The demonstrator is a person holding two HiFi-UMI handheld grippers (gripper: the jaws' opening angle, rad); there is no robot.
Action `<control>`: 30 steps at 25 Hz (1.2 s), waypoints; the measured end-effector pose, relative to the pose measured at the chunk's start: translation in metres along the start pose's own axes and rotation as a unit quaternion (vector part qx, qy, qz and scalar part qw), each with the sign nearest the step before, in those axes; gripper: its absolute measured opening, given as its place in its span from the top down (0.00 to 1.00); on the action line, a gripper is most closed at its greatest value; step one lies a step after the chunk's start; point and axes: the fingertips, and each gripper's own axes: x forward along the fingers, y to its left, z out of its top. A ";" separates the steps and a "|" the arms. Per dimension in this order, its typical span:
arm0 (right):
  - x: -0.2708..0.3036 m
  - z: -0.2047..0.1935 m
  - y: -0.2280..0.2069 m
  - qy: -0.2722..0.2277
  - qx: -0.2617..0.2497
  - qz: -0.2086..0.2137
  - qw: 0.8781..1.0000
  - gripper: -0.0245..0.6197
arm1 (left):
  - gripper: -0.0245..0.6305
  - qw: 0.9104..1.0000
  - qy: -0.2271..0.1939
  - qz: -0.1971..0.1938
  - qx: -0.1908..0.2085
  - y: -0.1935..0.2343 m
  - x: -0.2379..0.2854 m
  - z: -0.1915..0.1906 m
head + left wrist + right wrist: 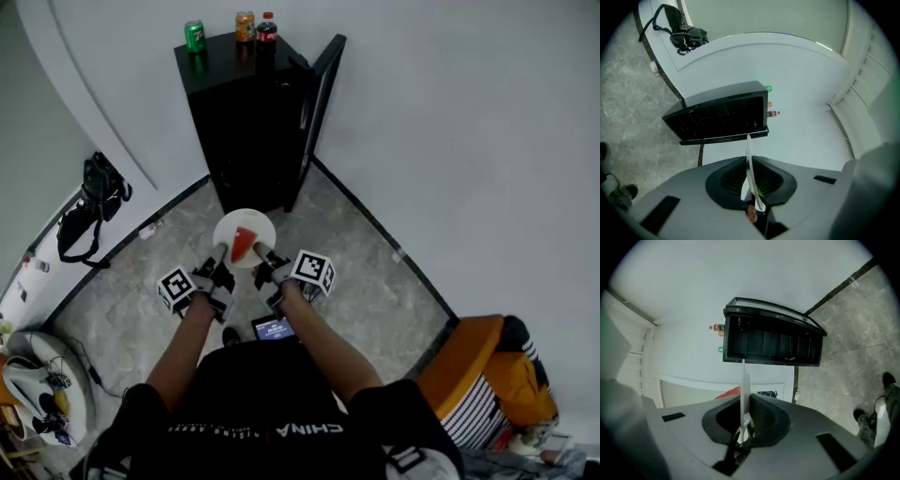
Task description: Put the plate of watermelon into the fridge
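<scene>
White plate [226,229] of watermelon [243,244] held before open black fridge [248,122].
Pinched at opposite edges by fingers of left gripper [221,253], right gripper [262,252].

fridge [246,141] interior too dark to make out in head view; labels on 3 drinks [245,25] on top too small to read; watermelon [731,393] mostly hidden behind edge-on plate [743,385] in right gripper view; person [272,422] cut off by bottom edge

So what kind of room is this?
Probably a bare corner of an indoor room, not a real kitchen: a small black fridge stands alone, drinks on top, between plain white walls on a grey stone-look floor.
</scene>
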 end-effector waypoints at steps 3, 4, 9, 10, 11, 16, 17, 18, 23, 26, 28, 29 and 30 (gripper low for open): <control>0.002 0.001 -0.002 0.002 -0.001 0.000 1.000 0.92 | 0.91 1.000 0.004 0.003 0.011 0.004 0.001 0.002; 0.003 0.001 -0.001 0.003 -0.001 -0.001 1.000 0.92 | 0.91 1.000 0.006 0.003 0.014 0.004 0.002 0.002; 0.001 0.000 -0.002 0.007 -0.006 -0.006 1.000 0.92 | 0.91 1.000 0.012 0.007 0.015 0.005 0.000 -0.001; 0.000 0.000 -0.002 0.007 -0.003 -0.008 1.000 0.92 | 0.91 1.000 0.013 0.007 0.016 0.005 0.001 -0.001; 0.001 0.001 -0.002 0.007 0.000 -0.008 1.000 0.92 | 0.91 1.000 0.014 0.007 0.016 0.005 0.001 -0.001; 0.003 0.005 -0.001 0.005 -0.003 -0.006 1.000 0.92 | 0.91 1.000 0.017 0.003 0.015 0.005 0.006 0.001; 0.003 0.006 -0.002 0.005 -0.003 -0.006 1.000 0.92 | 0.91 1.000 0.016 0.003 0.014 0.006 0.007 0.001; 0.003 0.006 -0.002 0.005 -0.004 -0.006 1.000 0.92 | 0.91 1.000 0.016 0.002 0.013 0.006 0.007 0.000; 0.001 0.004 -0.002 0.005 -0.005 -0.007 1.000 0.92 | 0.91 1.000 0.017 0.004 0.013 0.006 0.005 -0.002; 0.000 0.004 -0.004 0.005 -0.004 -0.010 1.000 0.92 | 0.91 1.000 0.018 0.005 0.014 0.007 0.004 -0.003; -0.001 0.002 -0.005 0.006 -0.002 -0.011 1.000 0.92 | 0.91 1.000 0.018 0.005 0.011 0.007 0.003 -0.004; -0.001 0.002 -0.005 0.006 -0.001 -0.011 1.000 0.92 | 0.91 1.000 0.018 0.005 0.011 0.007 0.002 -0.004; -0.001 0.001 -0.005 0.005 0.001 -0.012 1.000 0.92 | 0.91 1.000 0.019 0.006 0.011 0.008 0.002 -0.004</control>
